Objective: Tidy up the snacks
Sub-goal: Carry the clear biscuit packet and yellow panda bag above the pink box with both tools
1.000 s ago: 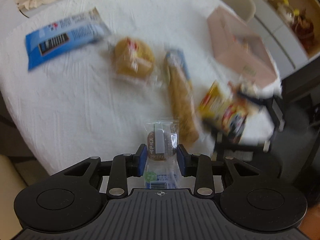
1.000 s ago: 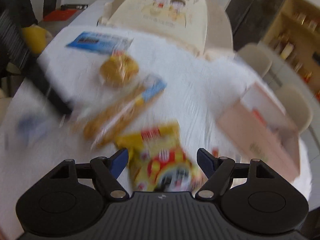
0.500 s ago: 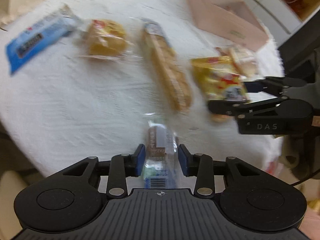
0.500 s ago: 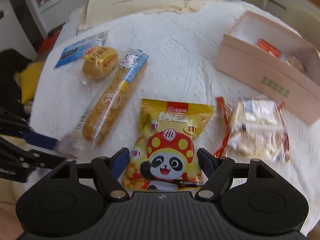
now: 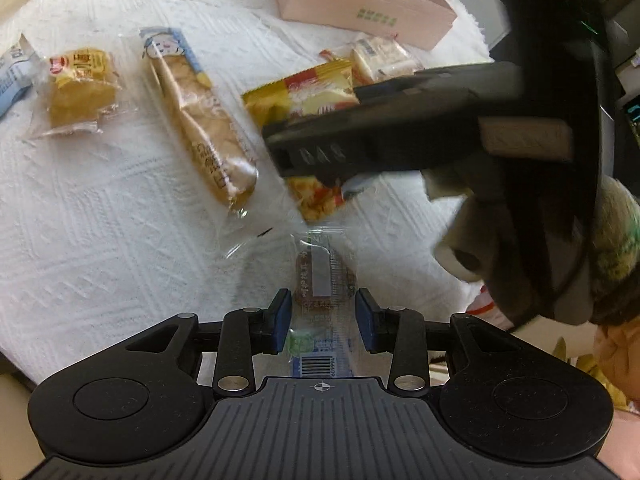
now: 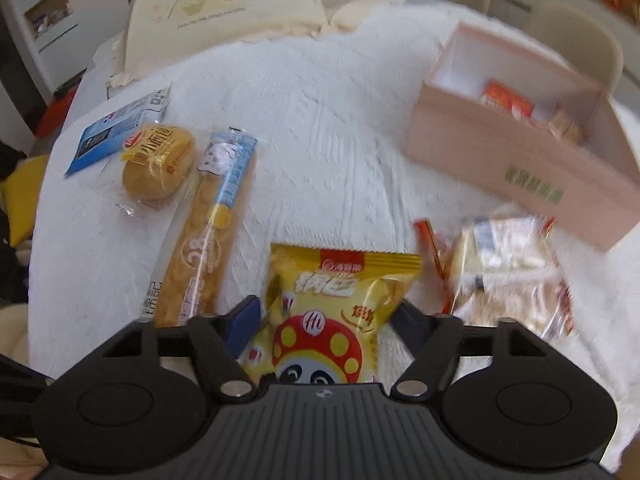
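Note:
My left gripper (image 5: 322, 314) is shut on a clear-wrapped brown cookie packet (image 5: 323, 276), held over the near table edge. My right gripper (image 6: 326, 326) straddles a yellow panda snack bag (image 6: 332, 308), its pads against the bag's sides; it also shows in the left wrist view (image 5: 308, 100), partly hidden by the right gripper body (image 5: 384, 128). A pink box (image 6: 516, 148) with orange packets inside stands at the far right. A long bread stick pack (image 6: 212, 232), a round bun (image 6: 158, 164) and a blue packet (image 6: 116, 128) lie to the left.
A red-and-white cracker pack (image 6: 508, 268) lies between the panda bag and the box. A white textured cloth (image 6: 320, 120) covers the round table. A cream illustrated board (image 6: 224, 0) stands at the far edge. Chairs stand beyond the table.
My right gripper has dropped lower and closed in around the panda bag. My left gripper, still holding the cookie packet, has shifted right; the right gripper now crosses its view.

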A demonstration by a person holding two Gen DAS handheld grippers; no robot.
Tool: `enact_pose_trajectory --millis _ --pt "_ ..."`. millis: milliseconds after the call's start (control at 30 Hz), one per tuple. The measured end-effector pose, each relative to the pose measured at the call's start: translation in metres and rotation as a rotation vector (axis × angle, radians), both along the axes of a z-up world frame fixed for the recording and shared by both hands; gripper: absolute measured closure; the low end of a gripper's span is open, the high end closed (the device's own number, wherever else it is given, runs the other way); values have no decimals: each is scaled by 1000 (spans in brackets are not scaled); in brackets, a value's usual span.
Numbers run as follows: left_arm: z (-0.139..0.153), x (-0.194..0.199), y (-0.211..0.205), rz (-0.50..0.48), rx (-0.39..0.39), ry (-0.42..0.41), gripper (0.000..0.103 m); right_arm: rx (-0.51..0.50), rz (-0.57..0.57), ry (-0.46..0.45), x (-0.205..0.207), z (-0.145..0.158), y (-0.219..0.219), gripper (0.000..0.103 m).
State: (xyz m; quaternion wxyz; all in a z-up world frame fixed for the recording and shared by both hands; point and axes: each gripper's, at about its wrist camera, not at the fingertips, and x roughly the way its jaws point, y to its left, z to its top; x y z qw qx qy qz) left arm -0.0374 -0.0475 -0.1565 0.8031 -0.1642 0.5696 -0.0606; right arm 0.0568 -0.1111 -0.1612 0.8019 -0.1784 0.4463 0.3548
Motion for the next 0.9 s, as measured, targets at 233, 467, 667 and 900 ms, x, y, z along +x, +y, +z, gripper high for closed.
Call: enact_pose_trajectory --millis 233,467,667,900 --pt "10 13 -12 -35 15 -26 63 11 -55 12 -2 26 -60 51" --pt "20 34 -30 -58 41 -49 63 -12 -206 26 20 21 -108 51" --pt "17 48 -37 -53 16 -82 63 37 -262 21 23 23 -132 51" --pt "8 61 -35 43 28 -159 63 66 -252 -6 27 13 -146 51"
